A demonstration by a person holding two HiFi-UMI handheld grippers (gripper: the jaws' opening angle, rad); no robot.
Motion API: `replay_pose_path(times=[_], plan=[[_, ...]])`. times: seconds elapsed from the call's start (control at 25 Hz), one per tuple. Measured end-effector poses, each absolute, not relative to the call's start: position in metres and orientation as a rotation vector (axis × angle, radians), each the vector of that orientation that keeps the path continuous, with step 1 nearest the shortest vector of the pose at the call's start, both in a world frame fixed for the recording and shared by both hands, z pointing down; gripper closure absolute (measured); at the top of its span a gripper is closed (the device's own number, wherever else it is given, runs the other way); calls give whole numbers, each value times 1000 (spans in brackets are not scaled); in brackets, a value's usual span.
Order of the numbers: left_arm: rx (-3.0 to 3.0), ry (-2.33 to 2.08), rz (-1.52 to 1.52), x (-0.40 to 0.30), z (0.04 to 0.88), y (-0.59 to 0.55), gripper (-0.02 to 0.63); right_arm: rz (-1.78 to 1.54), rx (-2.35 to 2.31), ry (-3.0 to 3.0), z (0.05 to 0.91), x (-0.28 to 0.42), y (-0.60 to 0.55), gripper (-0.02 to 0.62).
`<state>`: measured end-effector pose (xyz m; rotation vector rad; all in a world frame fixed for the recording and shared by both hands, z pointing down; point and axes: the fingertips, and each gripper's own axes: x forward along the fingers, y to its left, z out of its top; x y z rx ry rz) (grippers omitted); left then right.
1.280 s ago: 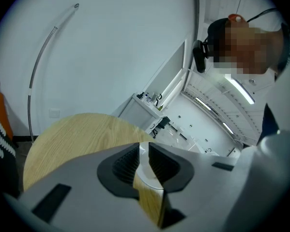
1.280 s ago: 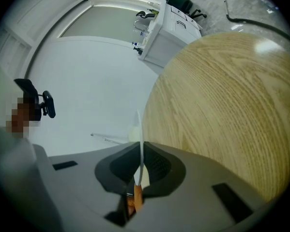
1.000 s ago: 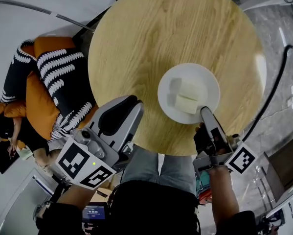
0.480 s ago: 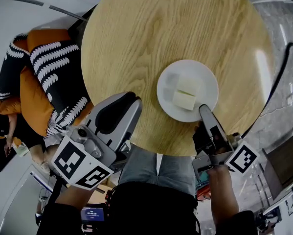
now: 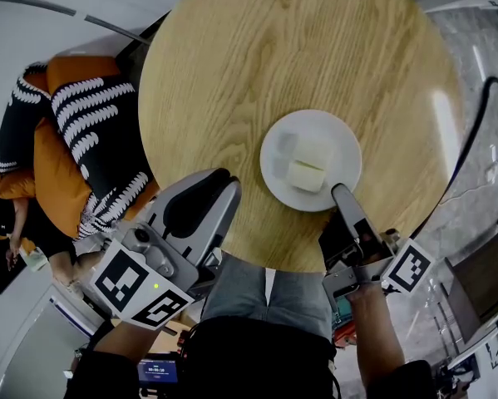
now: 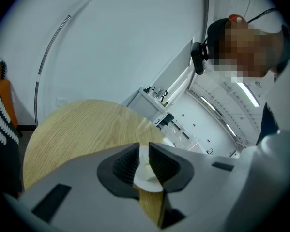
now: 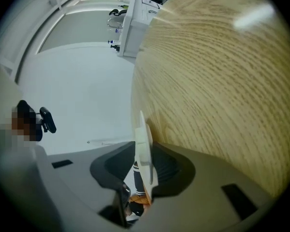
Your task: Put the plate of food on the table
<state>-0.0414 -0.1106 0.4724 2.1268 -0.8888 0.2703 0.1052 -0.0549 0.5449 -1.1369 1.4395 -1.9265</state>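
- Resting flat on the round wooden table (image 5: 257,65), the white plate (image 5: 342,166) sits towards the edge nearest the person, right of the middle.
- The food (image 5: 308,175) on it is a few pale, squarish blocks lying close together around the plate's centre.
- The right gripper (image 5: 338,191) reaches in from the table's near edge, its tips at the plate's near rim.
- In the right gripper view the rim stands edge-on between the two jaws. The jaws have just been opening and are now spread, so the pads no longer squeeze the rim, and a clear gap shows on one side.
- The left gripper (image 5: 224,177) is held at the table's near-left edge, well apart from the plate.
- Its jaws are drawn close together with only a thin slit between them. Nothing sits in that slit, and the plate shows through it farther off on the table.
- An orange cushion (image 5: 53,173) and a black one with white stripes (image 5: 99,131) lie beside the table on the left.
- A dark cable (image 5: 469,148) curves past the table's right side.
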Motion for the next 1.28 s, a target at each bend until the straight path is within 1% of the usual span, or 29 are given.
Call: replay_pose_path(times=[0.12,0.28,0.64,0.92,1.04,1.12,1.16,1.24,1.28], plan=[[2125,-888,274,-44,480,-108,540,-1909,-1107,1399,550,105,-53,452],[2123,-888,281,-45,485,-104,540,-1878,-1079,1299,553,110,-53,405],[2123,-878,289,-50,489,-96,540,-1802,-823,834,557,115,-50,402],[2121,-869,282,-46,485,-92,540,-1662,-750,528,565,132,-50,403],[2121,-865,278,-43,486,-90,540,-1636,-724,451,572,134,-46,432],[2120,-863,278,-42,487,-89,540,-1622,-712,442,572,134,-46,485],[2120,-863,280,-42,487,-90,540,-1621,-712,440,572,134,-46,494],[2121,-862,286,-41,486,-89,540,-1629,-712,448,570,134,-47,537],[2121,-862,289,-41,485,-89,540,-1639,-717,462,568,133,-47,545]])
